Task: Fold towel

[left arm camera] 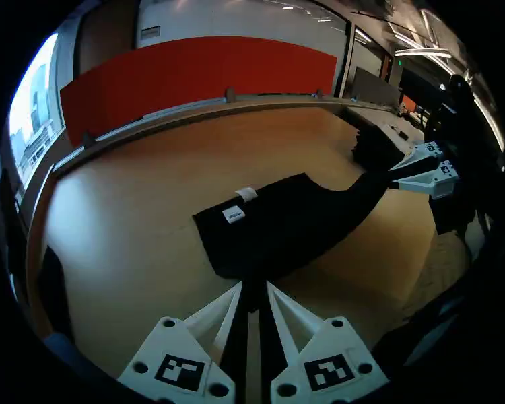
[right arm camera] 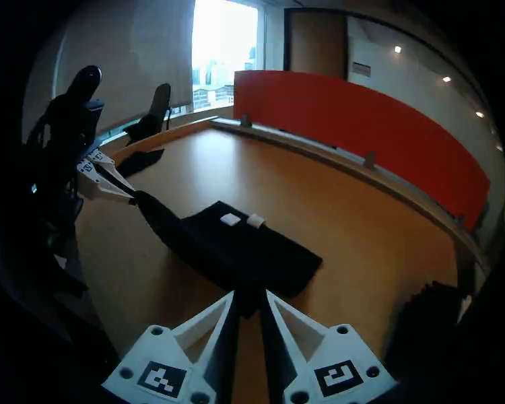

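A black towel [left arm camera: 286, 222] with two small white labels [left arm camera: 233, 214] lies partly flat on the wooden table [left arm camera: 138, 222]. In the left gripper view, my left gripper [left arm camera: 254, 291] is shut on the towel's near corner. Farther off at the right, my right gripper [left arm camera: 395, 176] pinches another corner, and the cloth rises toward it in a band. In the right gripper view, the right gripper [right arm camera: 250, 296] is shut on the near edge of the towel [right arm camera: 252, 256]. The left gripper [right arm camera: 132, 195] holds the stretched end at the left, with a person's hand behind it.
A red partition [left arm camera: 198, 71] runs along the table's far edge. A pile of dark cloth [left arm camera: 377, 145] lies behind the right gripper. Another dark cloth [right arm camera: 141, 161] lies near the window side, with an office chair [right arm camera: 159, 101] beyond it.
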### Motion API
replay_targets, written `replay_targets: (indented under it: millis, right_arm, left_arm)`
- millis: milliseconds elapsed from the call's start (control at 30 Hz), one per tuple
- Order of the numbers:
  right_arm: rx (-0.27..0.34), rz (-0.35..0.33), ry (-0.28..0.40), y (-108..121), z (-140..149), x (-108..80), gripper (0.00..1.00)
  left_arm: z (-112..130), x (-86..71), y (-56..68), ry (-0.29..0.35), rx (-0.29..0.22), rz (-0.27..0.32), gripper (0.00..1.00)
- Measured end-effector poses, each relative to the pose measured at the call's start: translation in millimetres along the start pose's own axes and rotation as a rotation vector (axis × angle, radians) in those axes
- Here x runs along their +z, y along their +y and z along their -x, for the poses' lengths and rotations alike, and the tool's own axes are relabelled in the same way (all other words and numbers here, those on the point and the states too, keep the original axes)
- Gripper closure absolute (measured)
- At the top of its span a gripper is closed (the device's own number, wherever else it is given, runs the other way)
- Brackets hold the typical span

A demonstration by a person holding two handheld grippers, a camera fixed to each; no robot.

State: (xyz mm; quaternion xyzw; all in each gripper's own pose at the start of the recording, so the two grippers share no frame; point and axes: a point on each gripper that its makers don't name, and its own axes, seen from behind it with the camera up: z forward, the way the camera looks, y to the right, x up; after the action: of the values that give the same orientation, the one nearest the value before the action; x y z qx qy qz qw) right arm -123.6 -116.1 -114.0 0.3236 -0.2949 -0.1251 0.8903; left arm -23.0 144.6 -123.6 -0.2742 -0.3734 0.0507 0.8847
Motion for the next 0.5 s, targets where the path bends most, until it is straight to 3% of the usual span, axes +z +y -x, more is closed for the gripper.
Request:
replay_targets:
  millis: [500]
  right_arm:
    - [0.012, 0.001, -0.005, -8.0, -5.7, -27.5, 0.81]
  left_arm:
    - [-4.6, -26.7, 16.3, -0.013, 0.000, 0.025, 0.91]
